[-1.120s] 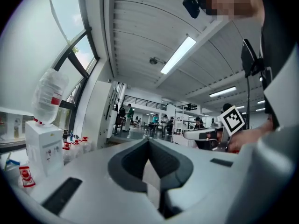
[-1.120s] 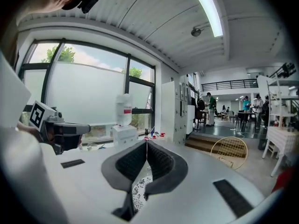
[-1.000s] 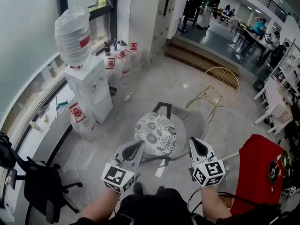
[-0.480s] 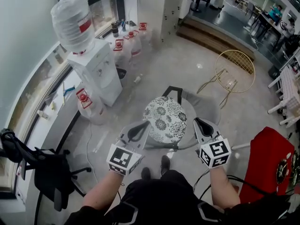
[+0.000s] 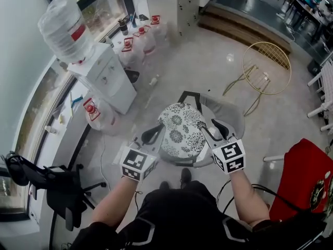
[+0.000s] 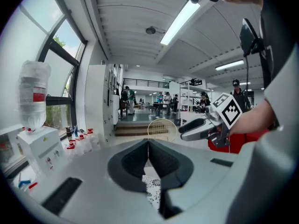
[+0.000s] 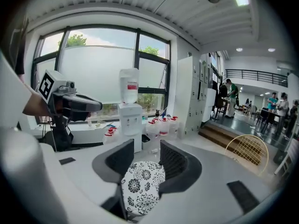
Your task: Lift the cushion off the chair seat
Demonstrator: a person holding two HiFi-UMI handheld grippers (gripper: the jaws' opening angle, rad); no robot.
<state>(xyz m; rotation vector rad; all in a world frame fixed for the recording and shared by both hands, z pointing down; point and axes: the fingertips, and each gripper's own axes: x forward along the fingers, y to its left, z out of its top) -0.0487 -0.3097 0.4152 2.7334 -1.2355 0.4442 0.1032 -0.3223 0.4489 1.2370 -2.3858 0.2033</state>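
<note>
The round cushion (image 5: 182, 128), white with a black flower print, lies on the grey chair seat (image 5: 231, 117) just in front of me. My left gripper (image 5: 152, 135) is shut and empty, its tips at the cushion's left edge. My right gripper (image 5: 214, 130) is at the cushion's right edge and its jaws are opening, with no pad pressing on the cushion. In the right gripper view the cushion (image 7: 140, 185) shows through the gap of that gripper (image 7: 142, 160). In the left gripper view only a sliver of cushion (image 6: 152, 190) shows under the shut gripper (image 6: 148, 149).
A white water dispenser (image 5: 101, 77) with a bottle on top stands at the left, several water jugs (image 5: 140, 38) behind it. A gold wire chair (image 5: 265, 64) stands at the back right, a red object (image 5: 299, 176) at the right, a black office chair (image 5: 52, 186) at the near left.
Both grippers have moved forward and down to the two sides of the cushion. The right gripper's jaws have parted; the left's stay shut.
</note>
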